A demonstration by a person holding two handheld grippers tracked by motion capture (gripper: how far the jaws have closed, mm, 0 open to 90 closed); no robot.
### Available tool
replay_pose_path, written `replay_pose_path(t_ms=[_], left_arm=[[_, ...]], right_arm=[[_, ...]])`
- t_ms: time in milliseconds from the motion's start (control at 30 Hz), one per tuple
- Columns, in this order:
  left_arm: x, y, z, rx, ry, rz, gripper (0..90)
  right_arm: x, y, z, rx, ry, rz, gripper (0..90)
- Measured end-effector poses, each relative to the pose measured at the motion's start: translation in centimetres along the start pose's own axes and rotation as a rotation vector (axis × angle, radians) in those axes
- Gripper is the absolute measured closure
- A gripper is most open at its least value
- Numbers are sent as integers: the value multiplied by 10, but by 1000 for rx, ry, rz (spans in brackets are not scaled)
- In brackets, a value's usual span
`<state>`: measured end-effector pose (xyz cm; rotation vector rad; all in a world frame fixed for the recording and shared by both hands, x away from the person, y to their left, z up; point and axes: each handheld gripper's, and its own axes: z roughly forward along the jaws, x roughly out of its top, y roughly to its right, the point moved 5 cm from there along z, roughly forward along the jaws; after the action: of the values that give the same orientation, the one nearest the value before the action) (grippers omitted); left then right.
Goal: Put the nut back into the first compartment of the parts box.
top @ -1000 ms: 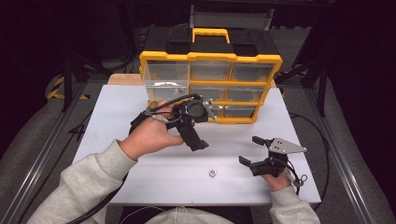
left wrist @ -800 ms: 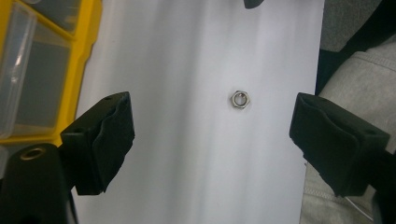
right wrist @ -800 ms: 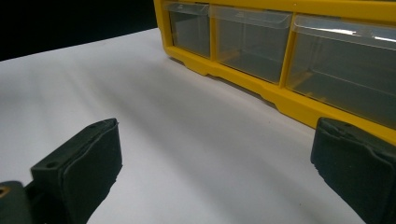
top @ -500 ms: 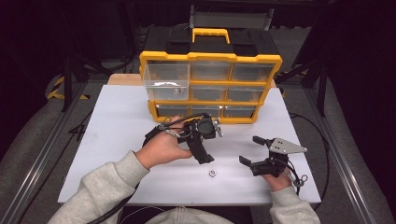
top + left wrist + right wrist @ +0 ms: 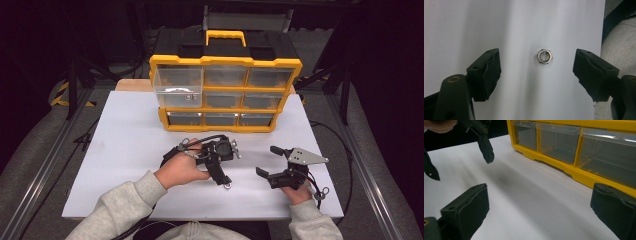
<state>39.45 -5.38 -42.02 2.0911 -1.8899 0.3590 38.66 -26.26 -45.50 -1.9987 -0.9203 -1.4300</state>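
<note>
Item 1: hex nut (image 5: 544, 56), lying flat on the white surface (image 5: 125, 150), well in front of the yellow drawer organizer (image 5: 225, 95).

Item 2: my left claw (image 5: 224, 181) has come down over the nut since a second ago; jaws, just closing, straddle it with gaps both sides, not gripping. I judge pickup imminent.

Item 3: my right claw (image 5: 267, 161), open and empty, right of the nut.

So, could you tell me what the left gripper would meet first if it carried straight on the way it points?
Most likely the nut: it lies on the white table between the open jaws of the left gripper, untouched. How much height remains is hard to judge.
</note>
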Motion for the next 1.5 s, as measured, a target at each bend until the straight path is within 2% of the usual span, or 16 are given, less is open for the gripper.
replay_pose_path(t_ms=[233,567,700,767,800,933,1000,1133,1200,1233,1267,1333,1400,1500], left_arm=[[0,7,20,-19,-20,29,268],[1,12,39,-27,-51,19,352],[2,14,44,-25,-65,40,486],[2,15,45,-29,-64,29,550],[1,15,47,-30,-61,28,569],[-1,15,52,-11,-108,35,627],[-2,14,56,-18,-99,17,667],[-2,13,54,-20,-105,15,695],[-2,13,51,-50,-96,6,697],[-2,13,51,-50,-96,6,697],[-2,13,48,-47,-99,6,697],[0,13,44,-55,-75,6,698],[2,13,31,-47,-87,15,698],[4,15,23,-46,-80,13,697]], right_arm=[[0,0,0,2,-1,2,25],[-1,0,1,6,-5,3,26],[-1,0,1,7,-8,4,25],[-1,0,1,7,-8,4,25],[-1,0,2,8,-10,4,25],[-2,-1,2,16,-16,5,26],[-2,-1,2,14,-15,5,26],[-2,-1,2,15,-16,7,26],[-2,-1,3,15,-18,5,27],[-2,-1,3,15,-18,5,27],[-2,-1,3,16,-17,7,27],[-2,0,2,15,-16,8,27],[-2,-1,2,15,-17,8,27],[-2,0,2,14,-15,9,27]])
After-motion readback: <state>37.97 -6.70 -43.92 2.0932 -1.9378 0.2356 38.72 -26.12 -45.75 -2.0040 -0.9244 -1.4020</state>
